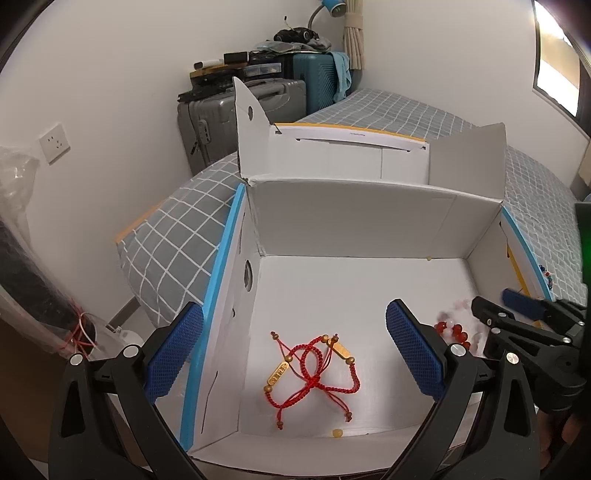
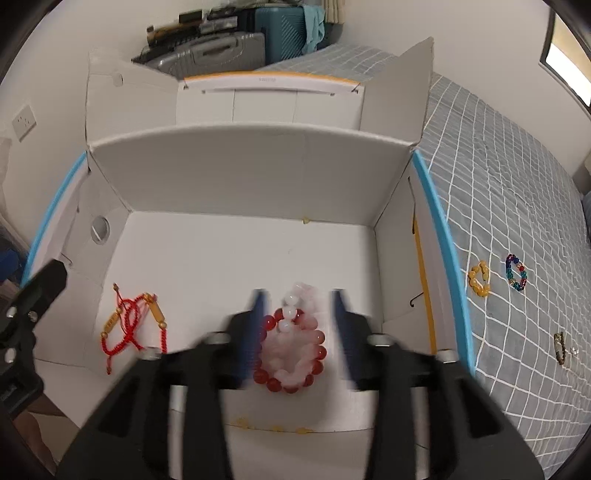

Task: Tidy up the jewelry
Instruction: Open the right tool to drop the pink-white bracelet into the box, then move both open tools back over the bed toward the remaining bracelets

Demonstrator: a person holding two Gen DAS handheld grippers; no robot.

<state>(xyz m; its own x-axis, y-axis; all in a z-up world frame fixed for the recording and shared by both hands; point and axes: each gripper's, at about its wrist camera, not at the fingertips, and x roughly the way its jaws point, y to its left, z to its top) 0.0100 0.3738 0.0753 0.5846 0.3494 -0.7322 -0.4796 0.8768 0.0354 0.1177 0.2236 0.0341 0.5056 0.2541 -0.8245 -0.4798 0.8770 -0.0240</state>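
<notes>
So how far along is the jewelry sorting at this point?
Done: the red cord bracelets lie on the floor of the white box. In hand: red and pink bead bracelets sit on the box floor between the right gripper's open jaws, apparently released. The left gripper is open and empty. Left: yellow bracelet, multicolour bracelet and a darker piece lie on the bedspread.

We are in a bedroom of a home. Under and beyond our grippers spreads a bed (image 1: 388, 107) covered in a grey sheet with a white grid, and a white cardboard box (image 1: 351, 218) sits open on it. Farther ahead, against the white wall, stand a grey suitcase (image 1: 214, 122) and a teal suitcase (image 1: 314, 81) heaped with clutter. To the left is a wall socket (image 1: 54, 143), and ahead a tied-back curtain (image 1: 354, 33).
</notes>
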